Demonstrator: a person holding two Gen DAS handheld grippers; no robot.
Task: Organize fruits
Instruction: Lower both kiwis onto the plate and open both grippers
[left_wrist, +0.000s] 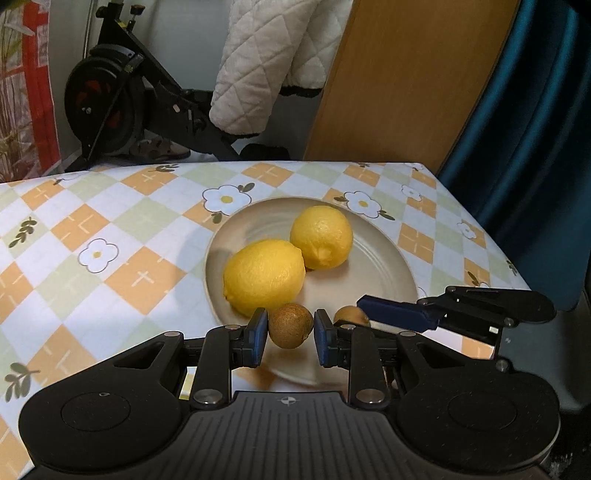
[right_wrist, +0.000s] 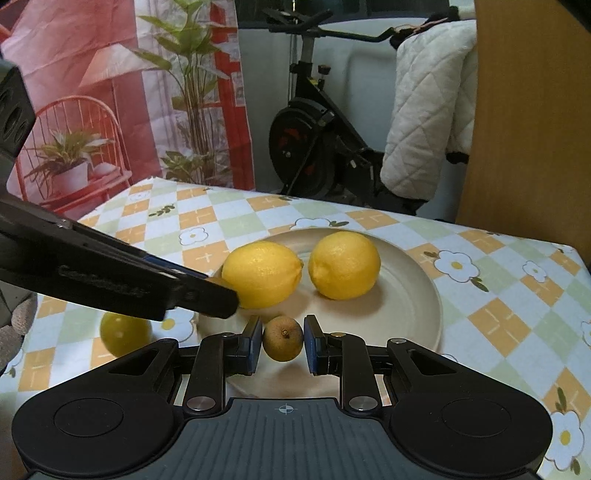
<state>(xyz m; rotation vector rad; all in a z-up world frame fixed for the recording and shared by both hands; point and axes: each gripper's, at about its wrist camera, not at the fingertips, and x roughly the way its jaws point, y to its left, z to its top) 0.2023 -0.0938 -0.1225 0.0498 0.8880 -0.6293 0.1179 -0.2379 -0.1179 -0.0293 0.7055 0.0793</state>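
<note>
A beige plate (left_wrist: 373, 236) on the checked tablecloth carries two yellow lemons (left_wrist: 264, 277) (left_wrist: 321, 236). My left gripper (left_wrist: 290, 317) is shut on a small brown round fruit (left_wrist: 290, 326), held just above the plate's near rim. From the right, my right gripper (left_wrist: 364, 312) reaches in, shut on a second brown fruit (left_wrist: 349, 314). In the right wrist view that gripper (right_wrist: 283, 328) pinches its brown fruit (right_wrist: 283, 339) over the plate (right_wrist: 413, 295), in front of the lemons (right_wrist: 263, 275) (right_wrist: 344, 269). The left gripper (right_wrist: 218, 295) crosses in from the left.
A green round fruit (right_wrist: 125, 332) lies on the tablecloth (right_wrist: 207, 221) left of the plate. Behind the table stand an exercise bike (right_wrist: 317, 140), a white quilted cloth (right_wrist: 424, 122), a wooden panel (left_wrist: 406, 74) and a blue curtain (left_wrist: 535, 147). The table's far edge is close.
</note>
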